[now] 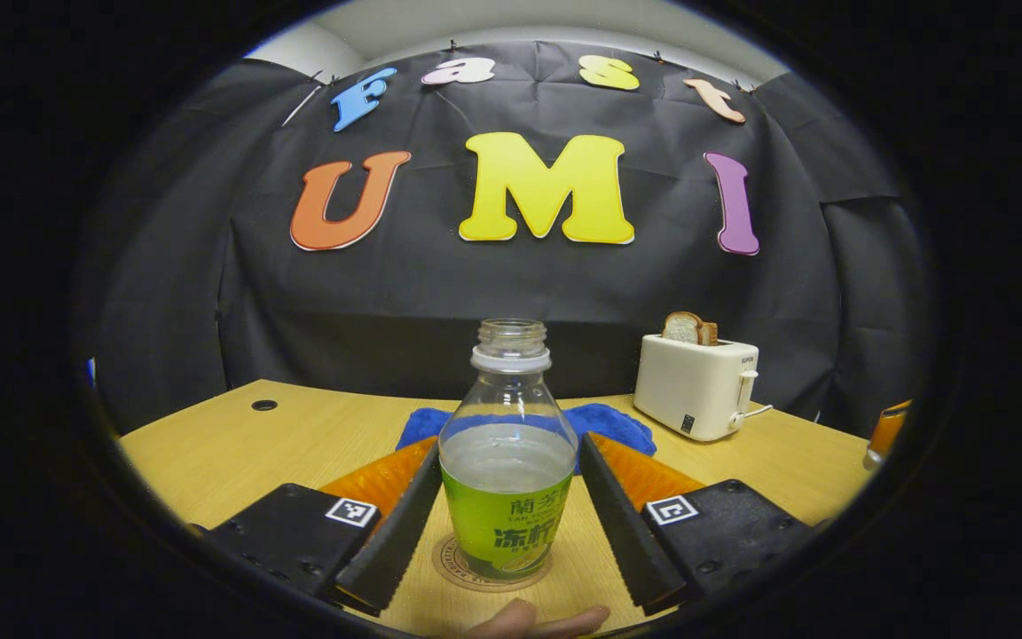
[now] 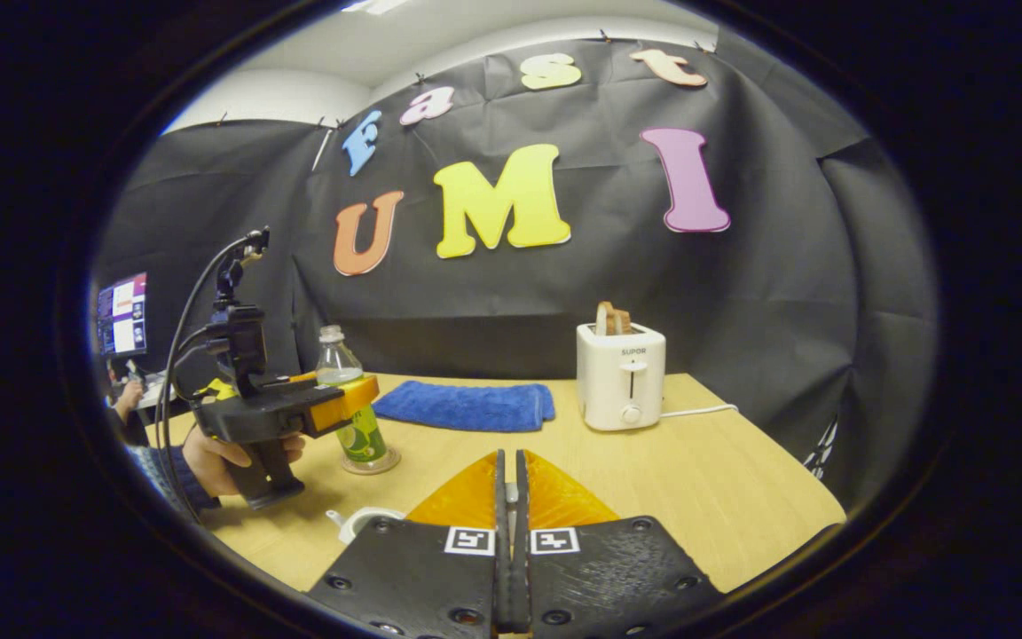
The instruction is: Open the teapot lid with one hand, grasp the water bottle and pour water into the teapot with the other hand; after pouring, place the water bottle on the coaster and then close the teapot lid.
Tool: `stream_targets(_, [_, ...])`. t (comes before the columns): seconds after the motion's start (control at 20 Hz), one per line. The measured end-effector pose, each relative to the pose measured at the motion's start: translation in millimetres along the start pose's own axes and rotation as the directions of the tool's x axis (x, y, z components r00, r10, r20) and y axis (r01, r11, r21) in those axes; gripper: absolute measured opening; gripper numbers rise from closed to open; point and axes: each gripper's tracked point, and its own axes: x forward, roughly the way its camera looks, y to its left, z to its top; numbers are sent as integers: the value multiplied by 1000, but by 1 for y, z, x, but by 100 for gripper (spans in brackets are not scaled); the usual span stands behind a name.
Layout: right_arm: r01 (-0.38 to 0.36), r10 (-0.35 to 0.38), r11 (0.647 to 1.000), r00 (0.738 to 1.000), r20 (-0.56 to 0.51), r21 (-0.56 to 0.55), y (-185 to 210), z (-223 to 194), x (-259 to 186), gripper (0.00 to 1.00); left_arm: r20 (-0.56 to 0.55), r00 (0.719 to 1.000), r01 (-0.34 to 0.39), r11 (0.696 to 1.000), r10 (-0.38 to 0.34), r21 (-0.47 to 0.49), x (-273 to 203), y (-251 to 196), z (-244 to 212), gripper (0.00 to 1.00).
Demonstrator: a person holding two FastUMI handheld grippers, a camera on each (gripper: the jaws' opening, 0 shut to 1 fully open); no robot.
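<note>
Left gripper with jaws apart, one finger on each side of the water bottle, near its sides but pressing not visible; bottle upright on the coaster, long axis vertical, directly ahead and centred between the fingers; cap off, neck open, water up to about the middle of the body, above the label. Seen from the right gripper view also: same left gripper around the bottle, held by a hand, bottle standing on the coaster.

Right gripper with jaws together, nothing between them; below and left of it a white rim with small spout, probably the teapot, too little visible to say if lid is on or what is inside.

Judged: left hand clearly nearer to the bottle, right nearer to the teapot; whether pouring is already done cannot be told.

Behind: blue towel, toaster with bread, wooden table.
</note>
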Motion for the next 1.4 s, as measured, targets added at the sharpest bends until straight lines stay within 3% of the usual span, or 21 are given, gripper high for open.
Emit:
stream_targets(0.05, [-9, 9, 1000, 1000, 1, 1, 3, -1, 0, 0, 8, 1000, 0, 1000, 0, 5, -3, 0, 3, 99])
stream_targets(0.5, [-123, 124, 991, 992, 17, -52, 59, -14, 4, 0, 128, 991, 45, 998, -49, 33, -38, -8, 62, 99])
stream_targets(0.85, [-211, 209, 977, 977, -46, -38, 99, -54, 28, 0, 263, 964, -29, 999, 38, -38, -109, 16, 114, 99])
stream_targets(1.1, [-207, 207, 978, 978, -17, -36, 98, -52, 27, 0, 287, 954, -81, 996, 85, -24, -158, 26, 103, 99])
stream_targets(1.4, [-196, 196, 979, 981, -4, -53, 98, -54, 25, 0, 208, 973, -93, 995, 99, -37, -178, 34, 63, 99])
